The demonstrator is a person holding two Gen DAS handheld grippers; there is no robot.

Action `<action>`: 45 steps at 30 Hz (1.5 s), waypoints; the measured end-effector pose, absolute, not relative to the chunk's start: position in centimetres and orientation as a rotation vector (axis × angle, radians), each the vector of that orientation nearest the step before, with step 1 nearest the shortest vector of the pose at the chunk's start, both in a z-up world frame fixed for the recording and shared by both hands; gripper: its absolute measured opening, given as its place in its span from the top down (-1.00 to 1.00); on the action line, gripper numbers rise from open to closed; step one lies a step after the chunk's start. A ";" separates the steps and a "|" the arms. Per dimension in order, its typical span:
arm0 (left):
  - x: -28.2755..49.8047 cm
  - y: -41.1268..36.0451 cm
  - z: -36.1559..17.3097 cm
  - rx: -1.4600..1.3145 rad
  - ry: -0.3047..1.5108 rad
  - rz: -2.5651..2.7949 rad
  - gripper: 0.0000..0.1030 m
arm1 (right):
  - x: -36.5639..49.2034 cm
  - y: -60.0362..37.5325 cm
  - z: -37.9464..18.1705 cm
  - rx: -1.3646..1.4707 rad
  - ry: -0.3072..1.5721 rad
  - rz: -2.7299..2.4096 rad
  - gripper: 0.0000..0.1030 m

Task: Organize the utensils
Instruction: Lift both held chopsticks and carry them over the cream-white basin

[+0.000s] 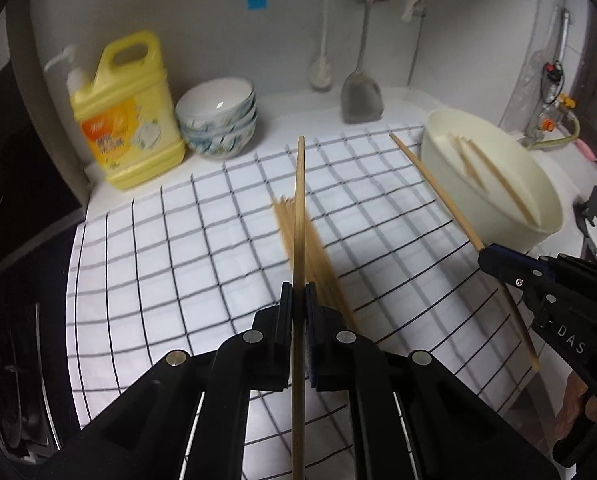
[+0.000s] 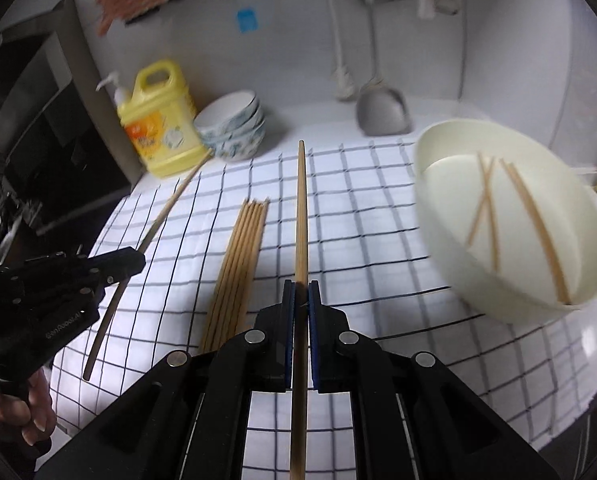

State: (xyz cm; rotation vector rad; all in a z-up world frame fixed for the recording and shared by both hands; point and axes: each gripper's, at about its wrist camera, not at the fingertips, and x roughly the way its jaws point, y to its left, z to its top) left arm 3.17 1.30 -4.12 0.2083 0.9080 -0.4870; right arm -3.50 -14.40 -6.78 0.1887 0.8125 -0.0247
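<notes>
My left gripper (image 1: 298, 292) is shut on a wooden chopstick (image 1: 299, 208) that points forward above the checked cloth; it also shows at the left of the right wrist view (image 2: 138, 258). My right gripper (image 2: 301, 290) is shut on another chopstick (image 2: 301, 208); it shows at the right of the left wrist view (image 1: 483, 257). A row of several chopsticks (image 2: 238, 264) lies on the cloth between the grippers. A cream bowl (image 2: 458, 264) at the right holds three chopsticks (image 2: 538, 236).
A white cloth with a black grid (image 1: 178, 260) covers the counter. A yellow detergent jug (image 1: 128, 116) and stacked patterned bowls (image 1: 218, 120) stand at the back left. A spatula (image 1: 362, 96) and a ladle hang on the back wall.
</notes>
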 end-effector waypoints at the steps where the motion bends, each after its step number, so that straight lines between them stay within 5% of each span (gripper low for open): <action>1: 3.1 0.7 -3.3 0.206 0.892 -0.502 0.87 | -3.9 -15.0 -6.2 0.192 0.803 -0.037 0.88; 20: 4.4 -15.7 0.9 0.238 0.820 -0.640 0.86 | -4.1 -30.2 -2.5 0.243 0.716 -0.139 0.88; 45: 10.1 -31.2 -7.7 0.269 1.060 -0.694 0.86 | 2.5 -41.9 -10.4 0.383 0.900 -0.193 0.88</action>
